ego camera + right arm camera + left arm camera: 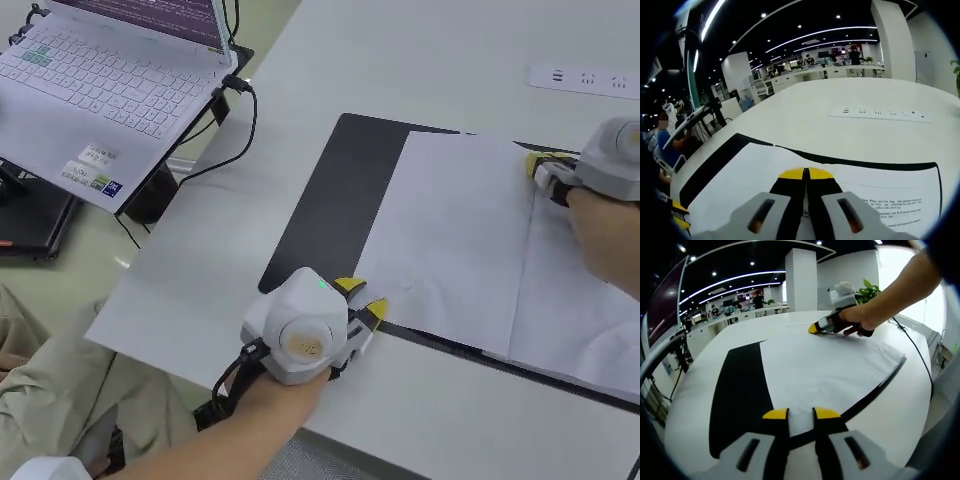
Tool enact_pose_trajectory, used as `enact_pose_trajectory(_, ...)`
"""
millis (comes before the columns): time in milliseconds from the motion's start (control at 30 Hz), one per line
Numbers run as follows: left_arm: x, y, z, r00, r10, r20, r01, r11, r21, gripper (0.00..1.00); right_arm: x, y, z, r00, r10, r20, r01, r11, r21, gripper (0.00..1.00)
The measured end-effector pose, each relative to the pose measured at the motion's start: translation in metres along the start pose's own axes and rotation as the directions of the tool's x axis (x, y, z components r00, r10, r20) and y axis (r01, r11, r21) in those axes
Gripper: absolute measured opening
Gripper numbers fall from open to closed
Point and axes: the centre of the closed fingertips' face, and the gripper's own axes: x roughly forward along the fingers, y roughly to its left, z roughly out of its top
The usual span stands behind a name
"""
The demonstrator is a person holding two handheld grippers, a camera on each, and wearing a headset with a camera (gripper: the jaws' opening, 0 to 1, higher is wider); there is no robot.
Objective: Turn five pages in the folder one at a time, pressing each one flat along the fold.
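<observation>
The folder (330, 200) lies open on the white bench (420, 60), at 3 to 4 o'clock from the centre of the head view. Its black cover is exposed along the 9 o'clock side. A blank white page (450, 230) lies flat over the left half of the folder, up to the fold.

Left gripper (362, 298): positioned at the 6 o'clock corner of this page, by the folder's near edge. In the left gripper view its yellow-tipped jaws stand a narrow gap apart, with the page corner and the black folder edge visible between them. Whether the jaws touch the paper cannot be determined.

Right gripper (538, 167): positioned at 2 to 3 o'clock, at the far end of the fold. In the right gripper view its jaws are closed tip to tip, holding nothing, over the white paper. A printed sheet (900, 200) lies at 4 o'clock of the tips.

A laptop (110, 70) sits at 10 o'clock, and a power strip (585, 80) at 2 o'clock.
</observation>
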Motion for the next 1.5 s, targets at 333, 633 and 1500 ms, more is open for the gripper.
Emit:
enact_pose_trajectory(333, 0.000, 0.000, 0.000, 1.0000, -0.001, 0.004, 0.001, 1.000, 0.003, 0.17, -0.011, 0.009, -0.010, 0.9999, 0.011, 0.004, -0.011, 1.000, 0.013, 0.00)
enact_pose_trajectory(633, 0.000, 0.001, 0.000, 1.0000, 0.000, 0.004, 0.000, 1.000, -0.003, 0.17, -0.025, 0.019, -0.019, 0.9998, 0.021, -0.003, -0.021, 0.999, 0.034, 0.00)
enact_pose_trajectory(1500, 0.001, 0.003, -0.003, 1.0000, -0.004, -0.002, 0.004, 1.000, 0.005, 0.17, -0.076, 0.050, -0.032, 0.9982, 0.059, -0.010, -0.058, 0.996, 0.070, 0.00)
